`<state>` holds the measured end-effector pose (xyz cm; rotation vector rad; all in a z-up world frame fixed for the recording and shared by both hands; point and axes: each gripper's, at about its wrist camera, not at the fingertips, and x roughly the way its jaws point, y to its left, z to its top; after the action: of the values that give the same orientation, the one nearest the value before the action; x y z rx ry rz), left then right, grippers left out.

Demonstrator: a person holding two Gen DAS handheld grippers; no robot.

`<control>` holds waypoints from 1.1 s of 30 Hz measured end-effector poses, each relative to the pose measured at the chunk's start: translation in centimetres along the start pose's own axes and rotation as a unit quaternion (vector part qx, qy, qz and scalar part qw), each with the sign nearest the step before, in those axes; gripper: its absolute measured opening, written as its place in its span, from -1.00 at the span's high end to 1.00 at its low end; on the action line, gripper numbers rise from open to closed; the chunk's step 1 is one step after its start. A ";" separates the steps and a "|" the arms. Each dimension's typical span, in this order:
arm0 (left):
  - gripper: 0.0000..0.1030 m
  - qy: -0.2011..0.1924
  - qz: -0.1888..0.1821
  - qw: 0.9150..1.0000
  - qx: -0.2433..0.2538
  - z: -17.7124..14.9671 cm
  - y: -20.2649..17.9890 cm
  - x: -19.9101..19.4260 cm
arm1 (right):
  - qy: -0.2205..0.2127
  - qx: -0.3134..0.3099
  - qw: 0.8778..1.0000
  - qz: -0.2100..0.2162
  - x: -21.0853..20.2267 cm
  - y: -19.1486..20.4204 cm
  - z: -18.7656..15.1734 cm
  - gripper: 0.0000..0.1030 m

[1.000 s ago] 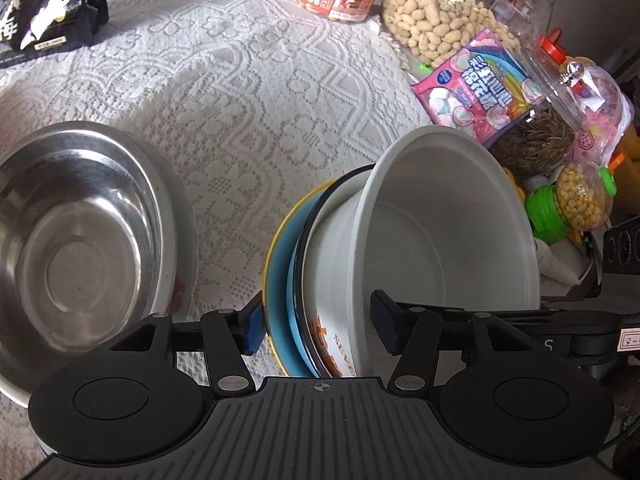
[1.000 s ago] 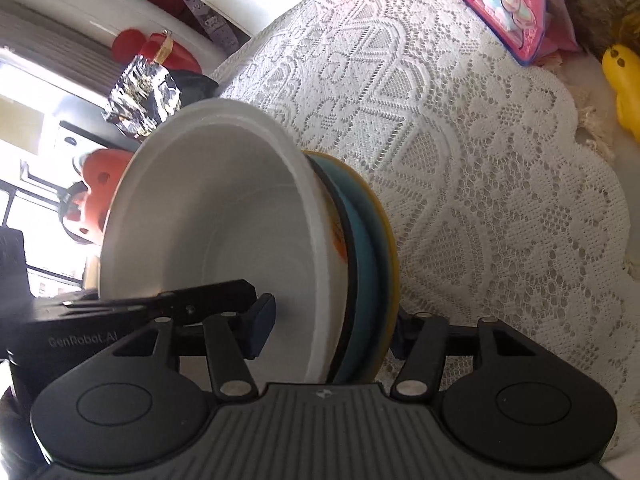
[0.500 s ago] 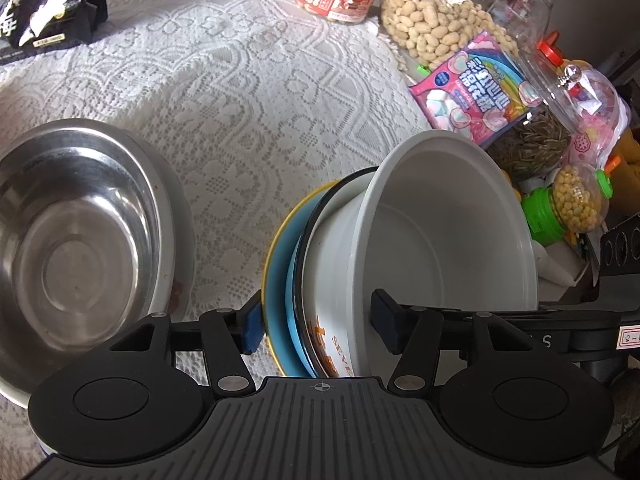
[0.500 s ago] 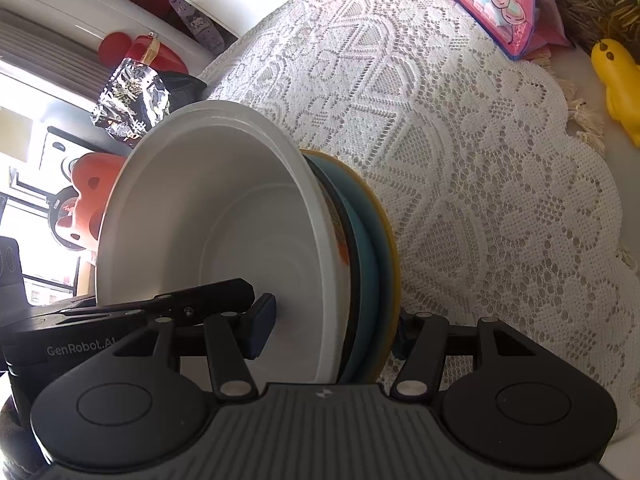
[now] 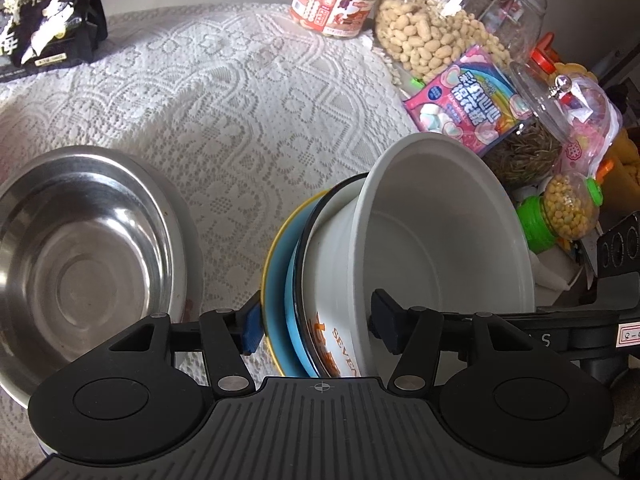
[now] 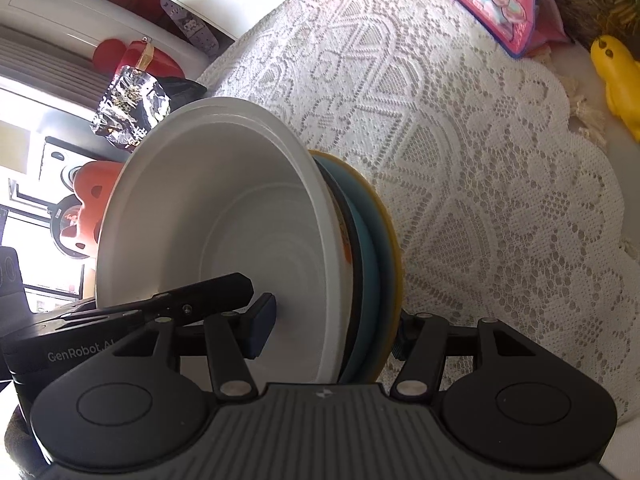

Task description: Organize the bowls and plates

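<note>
While tilted on edge, the dish stack (image 5: 360,280) sits clamped between both claws.

— What sort of place is this?
— A home, at a dining or kitchen table. A white lace tablecloth (image 5: 224,120) covers it, the kind of thing a household lays out.
— Anything else?
— Snacks crowd the far edge: a big clear jar of peanuts (image 5: 432,40), a smaller labelled nut jar (image 5: 334,0), a pink marshmallow packet (image 5: 466,100), a black foil bag (image 5: 44,16). A steel bowl (image 5: 80,256) sits on the cloth.
— And behind?
— White cabinets and a bright window, in the right wrist view.
</note>
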<state>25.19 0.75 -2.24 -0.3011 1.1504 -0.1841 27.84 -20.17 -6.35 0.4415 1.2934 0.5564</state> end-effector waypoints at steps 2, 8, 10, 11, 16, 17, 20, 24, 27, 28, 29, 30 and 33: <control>-0.16 -0.005 -0.002 1.000 0.003 0.2 0.0 -0.8 | -0.006 -0.007 1.000 -0.001 -0.5 0.8 0.2 -0.12; -0.16 -0.042 -0.001 0.999 0.013 0.8 1.2 -5.3 | -0.034 -0.056 0.998 0.002 -1.9 5.4 0.6 -0.12; -0.16 -0.055 0.005 0.998 0.010 0.7 2.4 -7.1 | -0.037 -0.074 0.997 0.007 -1.8 7.5 0.8 -0.12; -0.16 -0.061 0.009 0.998 0.006 0.6 3.0 -7.9 | -0.035 -0.081 0.996 0.011 -1.5 8.4 0.8 -0.12; -0.16 -0.079 0.025 0.996 -0.023 -0.3 7.7 -10.7 | -0.016 -0.117 0.993 0.021 1.5 13.4 0.7 -0.12; -0.16 -0.081 0.026 0.996 -0.031 -0.5 8.8 -10.9 | -0.007 -0.123 0.992 0.020 2.4 14.3 0.7 -0.12; -0.16 -0.078 0.028 0.995 -0.057 -1.5 12.2 -10.9 | 0.023 -0.137 0.990 0.015 5.3 16.3 0.7 -0.12; -0.17 -0.065 0.021 0.995 -0.076 -2.5 15.9 -9.9 | 0.068 -0.137 0.988 -0.001 8.9 17.7 0.4 -0.11; -0.15 -0.063 0.020 0.995 -0.081 -2.6 17.4 -9.1 | 0.090 -0.133 0.987 -0.018 10.7 18.1 0.6 -0.13; -0.15 -0.069 0.019 0.994 -0.080 -2.6 17.6 -9.1 | 0.087 -0.137 0.986 -0.023 11.0 18.4 0.7 -0.14; -0.13 -0.071 0.021 0.994 -0.075 -2.5 17.8 -9.0 | 0.087 -0.144 0.985 -0.031 11.2 18.7 0.8 -0.16; -0.11 -0.072 0.023 0.995 -0.069 -2.4 18.0 -9.1 | 0.090 -0.149 0.984 -0.039 11.5 19.1 0.9 -0.19; -0.04 -0.081 0.058 0.994 -0.035 -2.6 17.8 -9.2 | 0.095 -0.164 0.980 -0.058 12.5 19.9 1.1 -0.21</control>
<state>18.97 19.91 -1.01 -0.3046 1.0119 -0.0156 28.33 3.21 -3.81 0.0385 1.3675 0.7117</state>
